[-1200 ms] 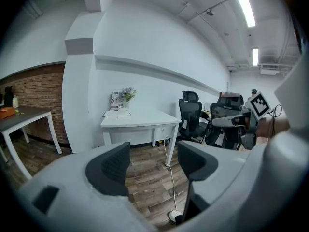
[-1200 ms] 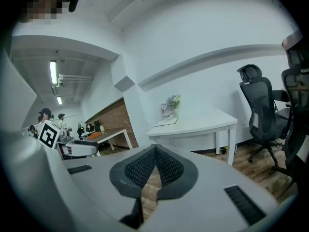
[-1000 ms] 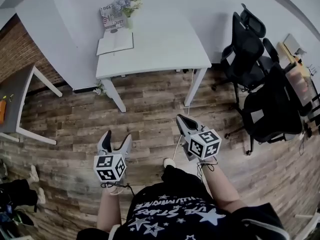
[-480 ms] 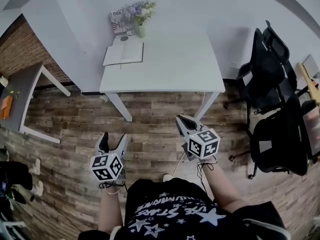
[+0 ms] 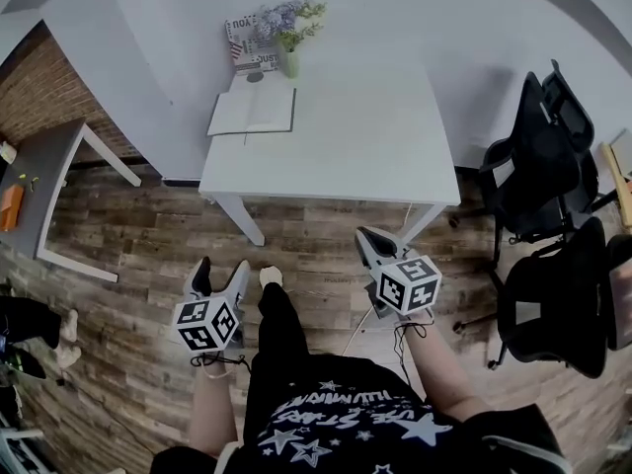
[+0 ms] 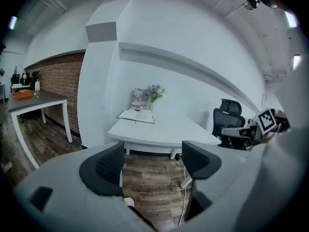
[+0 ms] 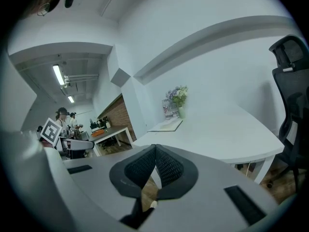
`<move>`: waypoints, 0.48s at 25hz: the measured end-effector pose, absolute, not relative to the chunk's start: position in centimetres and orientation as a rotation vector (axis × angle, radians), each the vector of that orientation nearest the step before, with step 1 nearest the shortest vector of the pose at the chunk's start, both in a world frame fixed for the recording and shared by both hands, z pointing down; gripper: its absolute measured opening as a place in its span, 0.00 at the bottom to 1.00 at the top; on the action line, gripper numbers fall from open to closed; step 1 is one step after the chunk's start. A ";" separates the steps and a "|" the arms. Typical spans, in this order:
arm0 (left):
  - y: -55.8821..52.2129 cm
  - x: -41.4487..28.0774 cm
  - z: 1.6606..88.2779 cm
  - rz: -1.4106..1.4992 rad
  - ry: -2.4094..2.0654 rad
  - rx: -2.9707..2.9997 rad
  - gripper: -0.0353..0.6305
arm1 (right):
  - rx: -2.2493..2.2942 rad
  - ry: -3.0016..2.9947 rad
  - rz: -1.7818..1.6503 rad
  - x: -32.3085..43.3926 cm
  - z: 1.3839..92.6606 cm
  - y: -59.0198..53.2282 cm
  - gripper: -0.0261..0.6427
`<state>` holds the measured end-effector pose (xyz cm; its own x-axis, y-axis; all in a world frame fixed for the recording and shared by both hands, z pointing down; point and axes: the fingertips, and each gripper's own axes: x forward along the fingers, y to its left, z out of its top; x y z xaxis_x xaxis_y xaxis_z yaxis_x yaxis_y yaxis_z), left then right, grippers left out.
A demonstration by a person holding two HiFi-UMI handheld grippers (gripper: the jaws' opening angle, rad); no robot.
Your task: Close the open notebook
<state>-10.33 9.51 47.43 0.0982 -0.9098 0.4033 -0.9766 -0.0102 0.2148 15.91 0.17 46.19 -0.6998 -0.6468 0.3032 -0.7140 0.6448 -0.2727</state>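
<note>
Approach stage, by all appearances: standing well back from the counter [image 5: 375,146], nothing yet touched. Holding the left gripper [image 5: 221,268] low over the wood floor [image 5: 316,235], jaws spread wide apart, nothing held between them. Holding the right gripper [image 5: 367,235] alongside, jaws pressed together on nothing.

Far ahead of both pairs of jaws, well out of reach, at the counter's far left corner: the notebook [image 5: 252,113], lying open and flat, two pale pages side by side with a thin dark line at the spine. From the left gripper view, straight beyond the jaw gap and a touch left; from the right gripper view, beyond the shut jaws and slightly right. Just past it, a vase [image 5: 288,62] of flowers and a printed card [image 5: 247,39] against the wall.

Next, in all likelihood: covering the whole stretch to the counter, lowering one pair of jaws to a page's outer edge, catching the cover there and swinging it over the spine onto the other half. Calls for parting the right jaws first, if that side does the lifting. Thin and light by the look of it, so apt to slide on the smooth counter; worth pinning with the other jaws, and worth minding the vase just beyond.
</note>
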 end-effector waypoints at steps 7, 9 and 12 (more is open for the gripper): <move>0.2 -15.0 49.0 0.203 -1.776 1.990 0.61 | 1.246 -2.626 0.571 13.0 46.9 -7.1 0.04; -2.8 -16.7 49.0 0.205 -1.760 2.003 0.61 | 1.264 -2.608 0.576 11.7 47.0 -9.3 0.04; -7.2 -19.2 49.1 0.206 -1.739 2.015 0.61 | 1.294 -2.587 0.571 9.8 46.8 -13.0 0.04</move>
<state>-19.21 -7.25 49.12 0.1868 -0.8945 0.4061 -0.9646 -0.0886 0.2485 9.83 -12.99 46.83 -0.5994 -0.7260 0.3371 -0.8005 0.5437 -0.2523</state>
